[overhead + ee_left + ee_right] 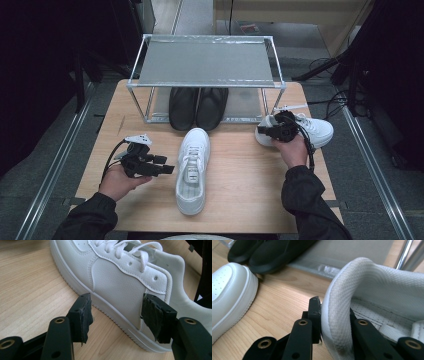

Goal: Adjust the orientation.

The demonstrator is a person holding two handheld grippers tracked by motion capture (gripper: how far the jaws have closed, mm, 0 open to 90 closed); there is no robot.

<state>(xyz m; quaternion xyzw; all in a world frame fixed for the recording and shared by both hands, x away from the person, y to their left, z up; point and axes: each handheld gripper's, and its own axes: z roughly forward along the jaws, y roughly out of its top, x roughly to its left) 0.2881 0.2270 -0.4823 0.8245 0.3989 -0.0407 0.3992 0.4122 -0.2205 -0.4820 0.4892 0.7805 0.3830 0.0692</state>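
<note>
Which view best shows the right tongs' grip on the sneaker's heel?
Right gripper view: the right tongs pinch the sneaker's padded heel collar, one jaw outside, one inside. High view shows the hand covering that heel. The left gripper view shows the other sneaker.

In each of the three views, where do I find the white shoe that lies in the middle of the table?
High view: the middle white shoe lies at the centre of the table, toe toward the black shoes.
Left gripper view: its side and heel take up the upper right, behind the open jaws.
Right gripper view: its toe is at the left edge.
Shared landmark: the black shoes under the rack, in the high view and at the top left of the right gripper view.
</note>
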